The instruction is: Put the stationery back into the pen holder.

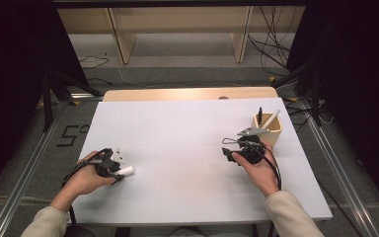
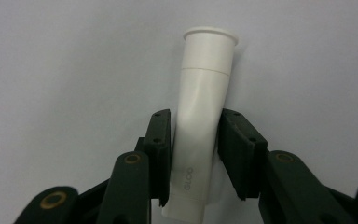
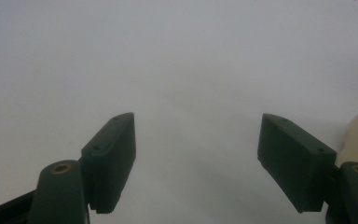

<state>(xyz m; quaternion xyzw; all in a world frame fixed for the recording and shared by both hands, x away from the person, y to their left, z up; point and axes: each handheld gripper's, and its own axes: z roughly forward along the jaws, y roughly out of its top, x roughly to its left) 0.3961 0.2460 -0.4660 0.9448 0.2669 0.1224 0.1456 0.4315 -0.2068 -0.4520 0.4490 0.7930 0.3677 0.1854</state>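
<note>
Left gripper (image 2: 195,154) clamped on white tube (image 2: 200,116) lying on the white table (image 1: 187,148). Right gripper (image 3: 196,158) near wooden pen holder (image 1: 268,129), jaws wide apart, nothing between.

- One white tube (image 1: 126,171) – lying on the desk (image 1: 187,148).
- One wooden pen holder (image 1: 271,129) – near the desk's right edge.
- Two pens in that holder: one black (image 1: 259,115), one white (image 1: 271,117).
- Two handheld grippers: left (image 1: 109,165), right (image 1: 244,148).
</note>
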